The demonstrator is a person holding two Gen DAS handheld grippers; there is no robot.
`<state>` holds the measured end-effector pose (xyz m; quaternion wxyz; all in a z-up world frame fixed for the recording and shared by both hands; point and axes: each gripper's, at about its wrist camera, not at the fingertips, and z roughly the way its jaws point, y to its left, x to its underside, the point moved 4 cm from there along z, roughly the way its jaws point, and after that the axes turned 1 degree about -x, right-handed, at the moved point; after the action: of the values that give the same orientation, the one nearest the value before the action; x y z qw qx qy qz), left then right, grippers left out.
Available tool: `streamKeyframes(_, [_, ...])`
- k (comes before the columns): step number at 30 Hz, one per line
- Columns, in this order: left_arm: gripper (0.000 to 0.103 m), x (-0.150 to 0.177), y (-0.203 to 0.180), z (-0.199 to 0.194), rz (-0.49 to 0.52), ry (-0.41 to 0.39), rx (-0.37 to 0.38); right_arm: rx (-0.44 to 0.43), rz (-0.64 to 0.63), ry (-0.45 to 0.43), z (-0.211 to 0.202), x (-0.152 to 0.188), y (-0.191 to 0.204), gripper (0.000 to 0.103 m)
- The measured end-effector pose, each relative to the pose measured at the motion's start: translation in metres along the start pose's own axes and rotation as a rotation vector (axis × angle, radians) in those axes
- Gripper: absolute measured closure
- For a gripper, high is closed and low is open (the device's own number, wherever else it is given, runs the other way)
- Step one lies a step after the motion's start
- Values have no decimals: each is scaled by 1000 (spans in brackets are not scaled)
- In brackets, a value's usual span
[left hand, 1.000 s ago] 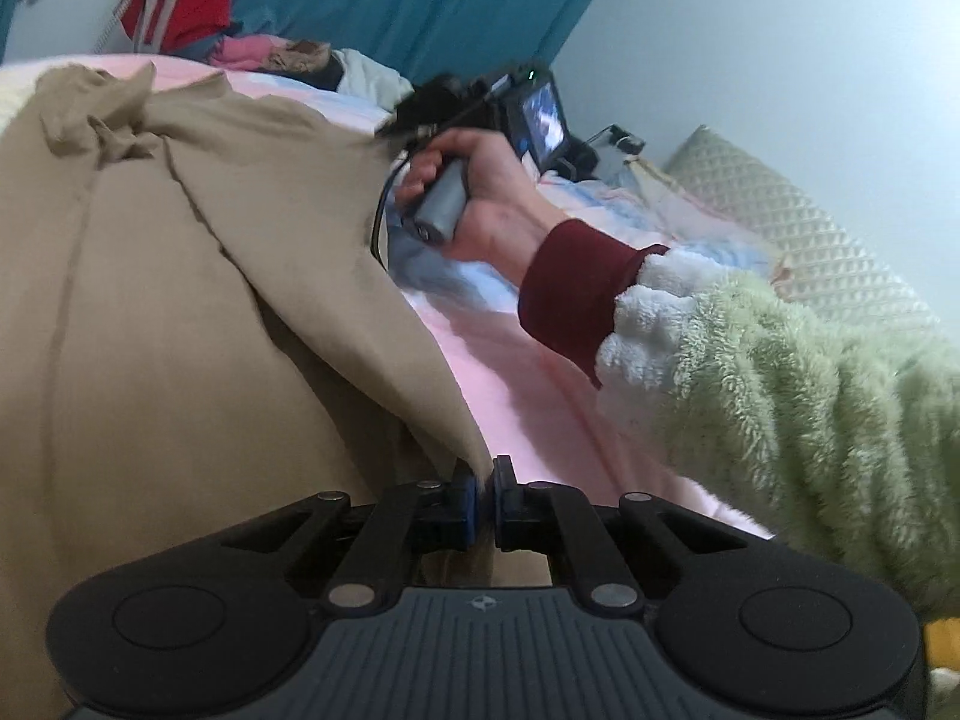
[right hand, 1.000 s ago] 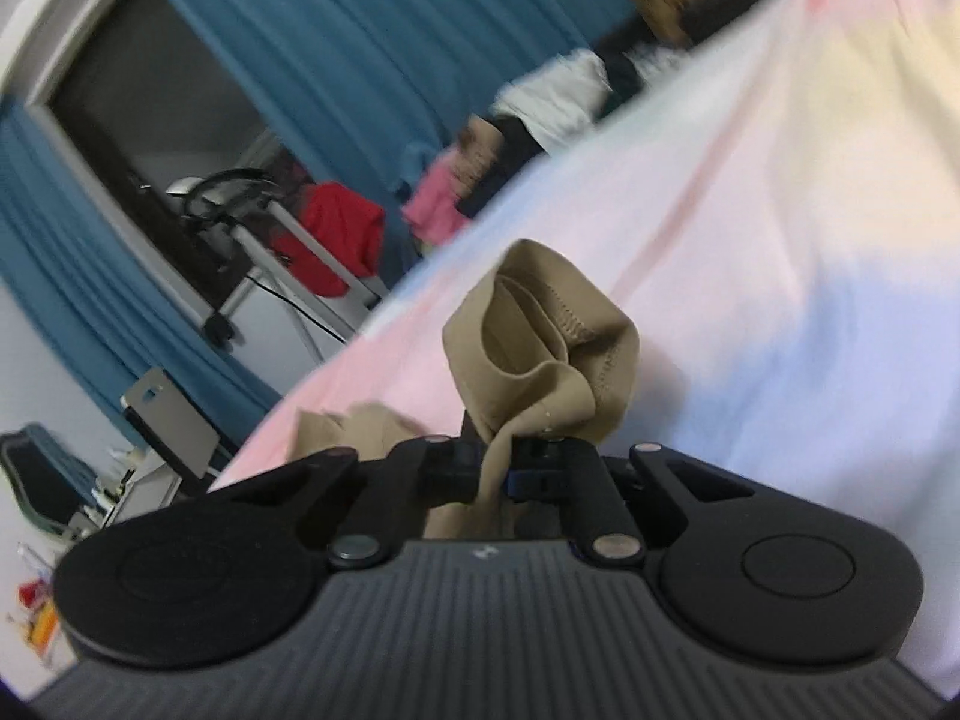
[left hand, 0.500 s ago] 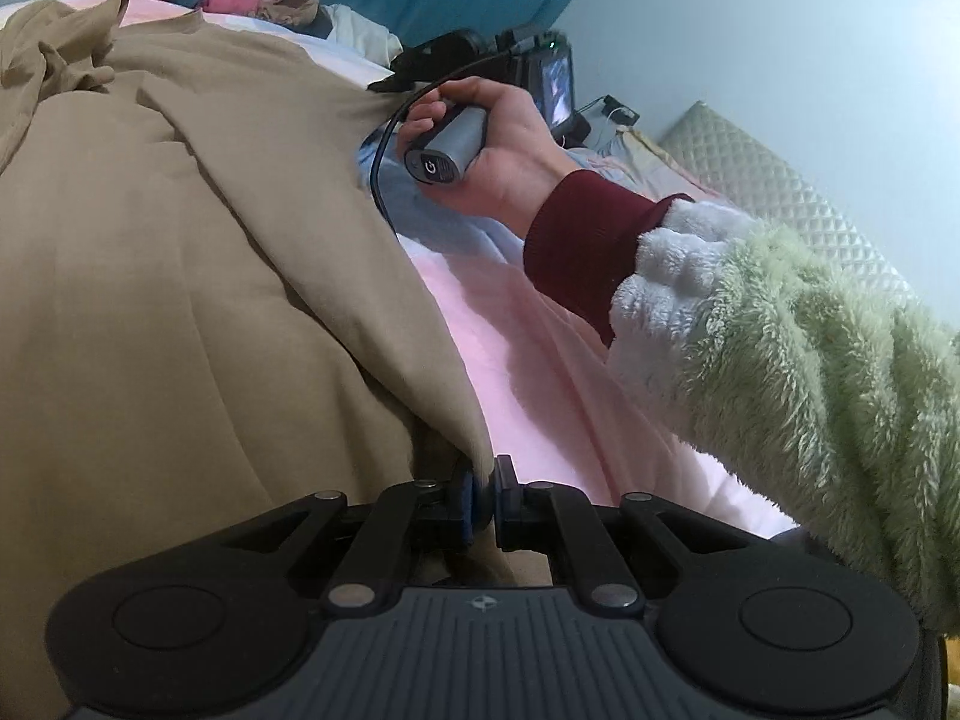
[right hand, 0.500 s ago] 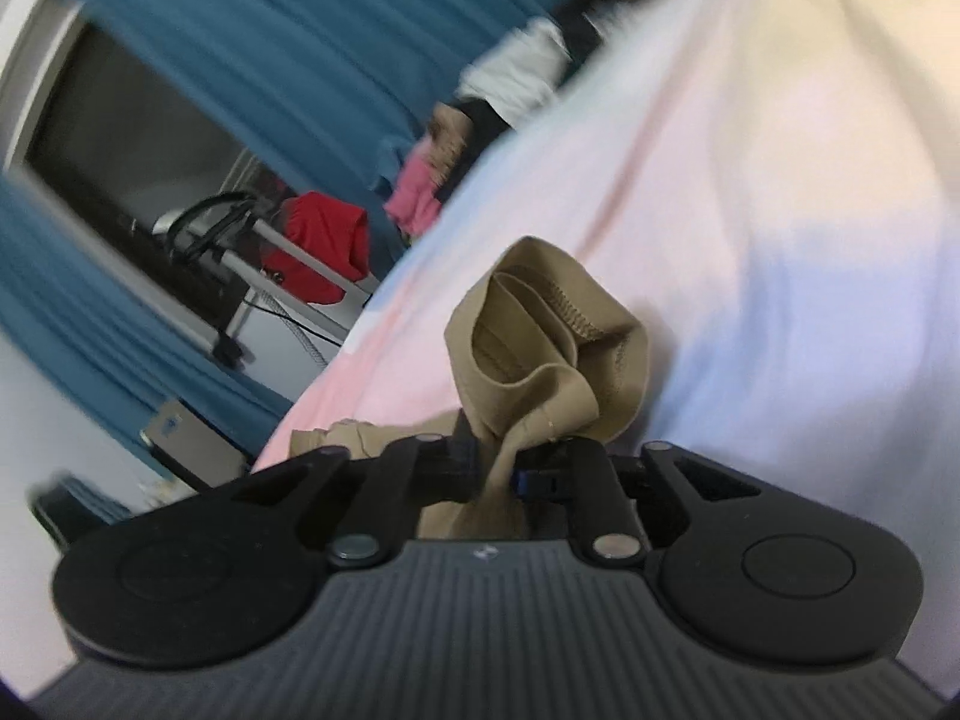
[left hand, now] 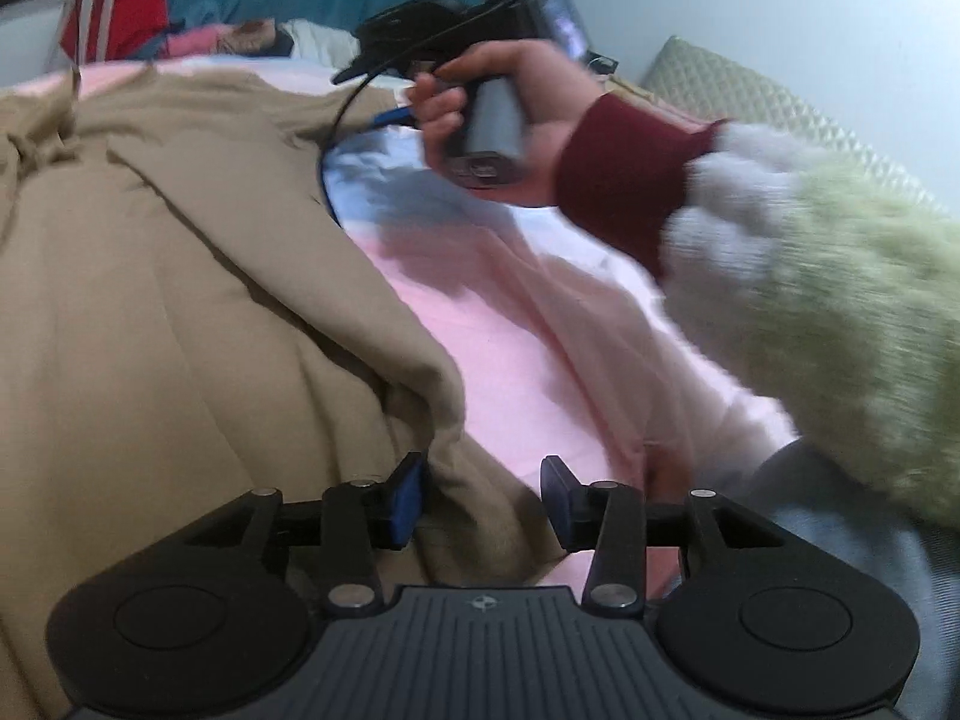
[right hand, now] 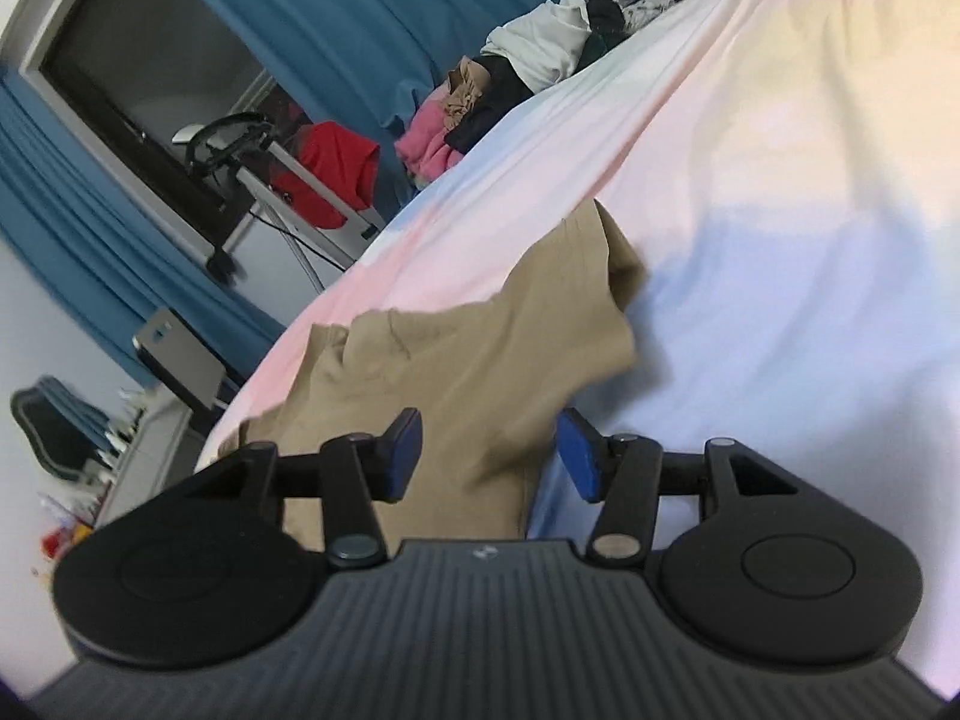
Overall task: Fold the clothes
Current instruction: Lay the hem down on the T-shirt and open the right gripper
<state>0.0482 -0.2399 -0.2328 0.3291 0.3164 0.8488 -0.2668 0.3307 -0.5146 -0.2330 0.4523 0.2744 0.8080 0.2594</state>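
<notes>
- garment: tan garment [left hand: 180, 312] spread over pastel bedsheet [left hand: 540, 360], covering left and centre of the left wrist view; one folded edge runs diagonally down to a corner just ahead of the left gripper
- left gripper [left hand: 483, 495]: jaws apart and opening; garment corner lies between the blue pads [left hand: 408, 498], against the left one, not pressed by both
- right gripper [right hand: 489, 453]: jaws apart and opening; end of the tan garment [right hand: 480, 354] lies on the sheet between and ahead of the pads, no pinch visible
- right hand [left hand: 510, 120]: seen from the left wrist view, wrapped round the grey handle of the other gripper, above the sheet and beyond the garment's right edge; dark red cuff [left hand: 624, 180] under a fluffy green sleeve [left hand: 840, 312]
- background, right wrist view: blue curtain [right hand: 336, 12], pile of mixed clothes [right hand: 510, 84] at far edge of bed, red cloth [right hand: 330, 171] over a metal frame
- left wrist view blurred around the hand and sleeve
</notes>
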Motion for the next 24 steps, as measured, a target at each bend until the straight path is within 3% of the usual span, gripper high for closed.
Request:
streamKeyframes(5, [56,6,0,-7,19,-15,-52,13,-25,-31,-63,11,28,48])
streamKeyframes(7, [56,6,-2,-8,32,-35,-64,13,-62,-57,-92,16,38,29])
streamKeyframes(9, [59,5,-5,-7,54,-43,-73,7,-98,-96,-125,22,45,20])
streamKeyframes(10, [68,2,-6,-5,62,-45,-71,6,-116,-113,-139,26,48,21])
streamKeyframes(16, [92,0,-13,-7,58,-77,-22,46,-194,-179,-181,36,43,21])
streamKeyframes(19, [96,-1,-23,-17,36,-105,14,125,-220,-227,-182,29,38,22])
streamKeyframes(24, [96,-5,-41,-13,-4,-105,59,127,-134,-270,-186,18,17,22])
